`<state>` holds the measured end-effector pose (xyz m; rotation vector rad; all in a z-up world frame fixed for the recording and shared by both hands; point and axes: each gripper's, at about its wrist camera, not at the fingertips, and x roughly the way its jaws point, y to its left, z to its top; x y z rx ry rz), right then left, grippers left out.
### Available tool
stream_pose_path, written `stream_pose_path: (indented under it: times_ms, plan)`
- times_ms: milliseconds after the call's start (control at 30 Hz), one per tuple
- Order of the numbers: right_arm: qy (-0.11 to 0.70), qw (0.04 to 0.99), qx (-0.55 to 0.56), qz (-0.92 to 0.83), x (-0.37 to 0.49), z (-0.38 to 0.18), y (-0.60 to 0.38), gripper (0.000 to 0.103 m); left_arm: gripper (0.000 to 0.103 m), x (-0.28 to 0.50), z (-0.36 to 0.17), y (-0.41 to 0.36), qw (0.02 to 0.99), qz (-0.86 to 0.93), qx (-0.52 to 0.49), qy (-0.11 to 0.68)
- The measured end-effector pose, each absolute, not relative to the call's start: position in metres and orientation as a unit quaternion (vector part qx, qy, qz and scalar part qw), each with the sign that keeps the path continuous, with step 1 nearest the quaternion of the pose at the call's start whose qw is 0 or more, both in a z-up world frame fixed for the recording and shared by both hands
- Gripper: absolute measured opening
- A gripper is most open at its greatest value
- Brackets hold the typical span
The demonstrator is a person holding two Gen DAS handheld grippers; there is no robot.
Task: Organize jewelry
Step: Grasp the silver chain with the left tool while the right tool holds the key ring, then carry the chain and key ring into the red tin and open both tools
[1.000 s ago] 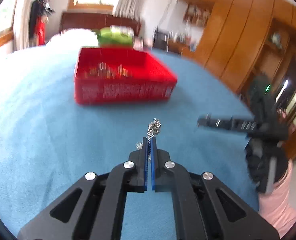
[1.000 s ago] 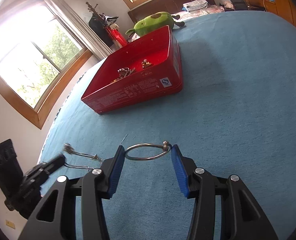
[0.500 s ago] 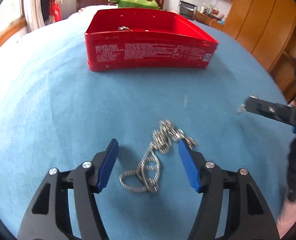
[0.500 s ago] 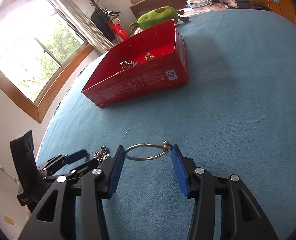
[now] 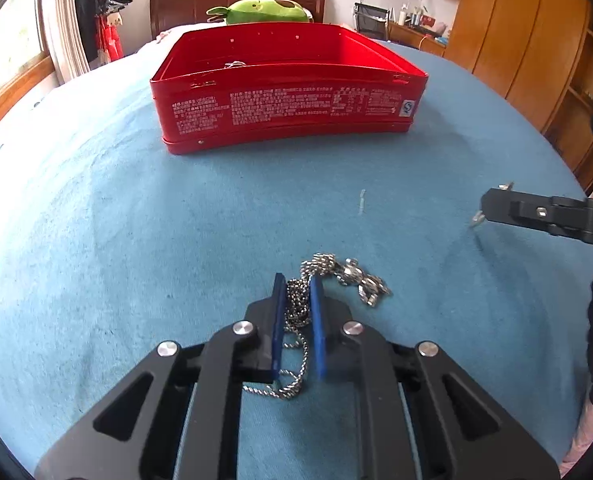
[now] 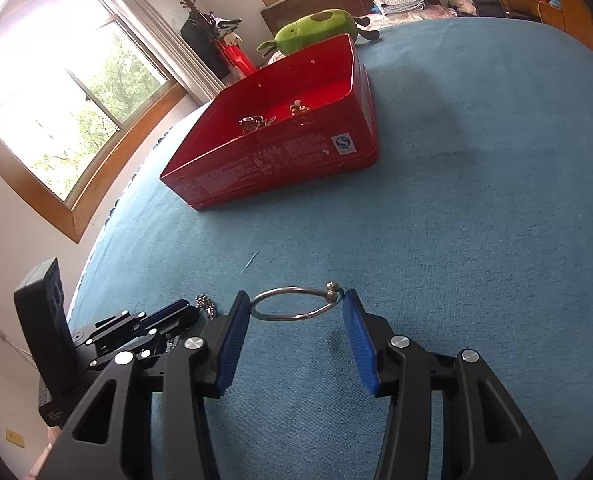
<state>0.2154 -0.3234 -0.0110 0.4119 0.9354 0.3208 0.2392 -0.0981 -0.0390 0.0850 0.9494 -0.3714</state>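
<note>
A silver chain necklace lies bunched on the blue cloth. My left gripper is shut on the chain's middle, low on the cloth; loops trail out both sides. My right gripper is shut on a silver ring bangle, holding it across its width just above the cloth. The red tin box stands further back, open, with a few small jewelry pieces inside. The left gripper also shows in the right wrist view, and the right gripper in the left wrist view.
A blue cloth covers the table. A green plush toy lies behind the box. A small pale scrap lies on the cloth. Wooden cabinets stand at the right, windows at the left.
My left gripper let the chain down onto the cloth, opened, and has now closed on it again. My right gripper has held the bangle in place throughout.
</note>
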Motion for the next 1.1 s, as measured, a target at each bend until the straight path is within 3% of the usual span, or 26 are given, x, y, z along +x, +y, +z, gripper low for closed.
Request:
stream_pose_path:
  times_ms: [600,1100]
  plan:
    - [0.406,0.878,0.196,0.163,0.205,0.024,-0.326,0.048,0.01,0.21,0.046,-0.061,0.909,-0.208,-0.044,0.359]
    - [0.397,0.884,0.174,0.174,0.248,0.078,-0.313,0.048,0.01,0.257,0.145,-0.058,0.934,-0.201,-0.067,0.289]
